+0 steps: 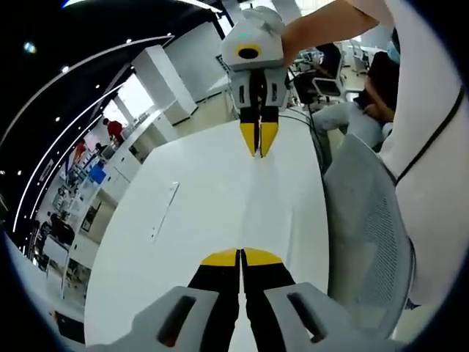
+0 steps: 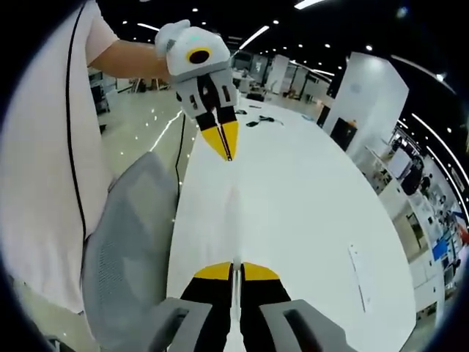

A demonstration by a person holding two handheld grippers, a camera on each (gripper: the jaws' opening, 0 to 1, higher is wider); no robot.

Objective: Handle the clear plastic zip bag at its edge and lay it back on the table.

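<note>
A clear plastic zip bag (image 1: 270, 209) hangs stretched above the white table (image 1: 190, 183), nearly see-through, with only faint edges showing. My left gripper (image 1: 240, 257) is shut on its near edge at the bottom of the left gripper view. Opposite it, my right gripper (image 1: 259, 147) pinches the far edge with its yellow tips together. In the right gripper view the right gripper (image 2: 234, 270) is shut on the bag (image 2: 236, 213), and the left gripper (image 2: 226, 149) holds the other end over the table (image 2: 308, 191).
A grey mesh chair (image 1: 370, 227) (image 2: 128, 242) stands at the table's side beside the person in a white shirt (image 2: 44, 147). A thin white strip (image 1: 165, 209) (image 2: 357, 277) lies on the table. Cables (image 2: 260, 121) lie at its far end.
</note>
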